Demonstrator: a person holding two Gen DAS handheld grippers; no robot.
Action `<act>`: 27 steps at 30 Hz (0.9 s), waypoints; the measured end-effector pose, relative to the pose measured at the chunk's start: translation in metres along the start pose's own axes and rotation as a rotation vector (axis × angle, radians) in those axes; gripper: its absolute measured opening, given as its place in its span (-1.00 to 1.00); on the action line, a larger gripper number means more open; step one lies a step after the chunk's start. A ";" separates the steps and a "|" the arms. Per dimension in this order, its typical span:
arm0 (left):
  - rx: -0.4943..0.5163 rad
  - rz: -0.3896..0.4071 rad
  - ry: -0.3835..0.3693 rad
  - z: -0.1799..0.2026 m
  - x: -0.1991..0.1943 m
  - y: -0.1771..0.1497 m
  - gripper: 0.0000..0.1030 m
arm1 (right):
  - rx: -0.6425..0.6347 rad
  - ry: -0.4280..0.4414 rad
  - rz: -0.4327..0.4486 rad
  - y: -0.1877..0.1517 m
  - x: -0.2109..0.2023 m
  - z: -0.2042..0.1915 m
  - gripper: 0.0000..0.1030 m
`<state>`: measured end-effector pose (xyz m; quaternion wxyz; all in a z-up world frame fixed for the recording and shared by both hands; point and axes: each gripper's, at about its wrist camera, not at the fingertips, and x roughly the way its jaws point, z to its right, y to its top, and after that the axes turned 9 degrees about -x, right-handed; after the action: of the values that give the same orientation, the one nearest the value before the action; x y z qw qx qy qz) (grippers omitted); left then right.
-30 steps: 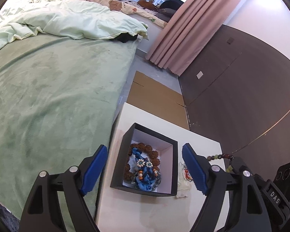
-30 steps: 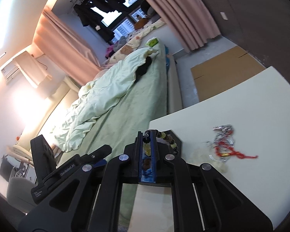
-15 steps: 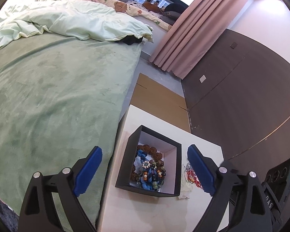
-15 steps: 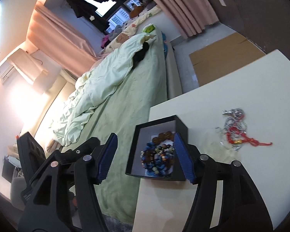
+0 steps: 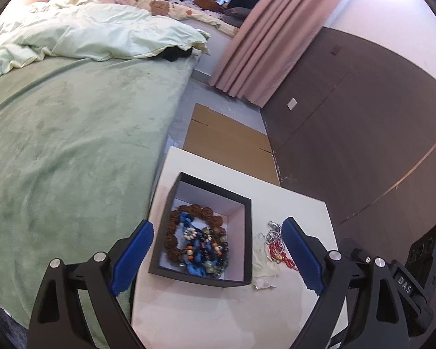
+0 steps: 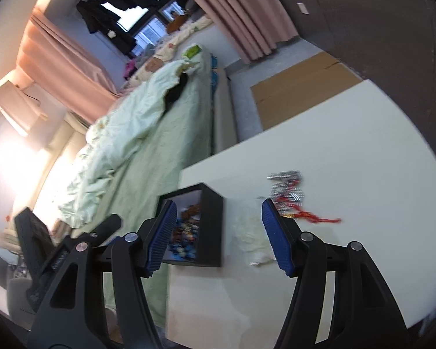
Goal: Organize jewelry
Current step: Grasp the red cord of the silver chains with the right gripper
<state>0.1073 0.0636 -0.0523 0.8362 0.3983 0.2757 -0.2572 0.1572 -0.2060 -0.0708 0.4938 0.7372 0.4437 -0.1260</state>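
Observation:
A black open box (image 5: 248, 221) stands on the white table (image 5: 206, 311) near its left edge. It holds several bead bracelets (image 5: 197, 241), brown, blue and mixed colours. It also shows in the right wrist view (image 6: 210, 226). A red and silver jewelry piece (image 5: 277, 247) lies on the table right of the box, beside a clear plastic bag (image 5: 261, 267); the piece shows in the right wrist view (image 6: 293, 200). My left gripper (image 5: 218, 250) is open and empty above the box. My right gripper (image 6: 218, 232) is open and empty, over the bag (image 6: 250, 235).
A green bed (image 5: 66, 133) lies close along the table's left side. Flat cardboard (image 5: 226, 142) lies on the floor beyond the table. A dark wall panel (image 5: 348, 116) stands to the right, with pink curtains (image 5: 264, 37) behind.
My right gripper opened and released the bead bracelet it held; the bracelet now lies in the box. Both grippers drew back and up, and the right one swung right.

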 end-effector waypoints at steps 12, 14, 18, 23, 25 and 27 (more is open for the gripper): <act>0.119 -0.104 -0.046 0.038 0.026 -0.028 0.24 | -0.044 -0.136 -0.134 -0.008 0.012 0.037 0.18; 0.134 -0.119 -0.052 0.044 0.031 -0.033 0.11 | -0.069 -0.150 -0.155 -0.009 0.016 0.039 0.13; 0.159 -0.123 -0.055 0.056 0.037 -0.045 0.04 | -0.140 -0.175 -0.220 -0.010 0.030 0.041 0.10; 0.167 -0.099 -0.029 0.067 0.042 -0.060 -0.04 | -0.230 -0.222 -0.276 -0.014 0.046 0.045 0.10; 0.167 -0.105 -0.022 0.069 0.047 -0.065 -0.08 | -0.279 -0.234 -0.286 -0.014 0.050 0.043 0.10; 0.157 -0.110 -0.014 0.070 0.051 -0.067 -0.13 | -0.325 -0.240 -0.297 -0.015 0.054 0.040 0.06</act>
<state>0.1179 -0.0403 -0.0843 0.7890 0.4450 0.2703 -0.3263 0.1870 -0.2091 -0.1333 0.6312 0.5545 0.4998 -0.2106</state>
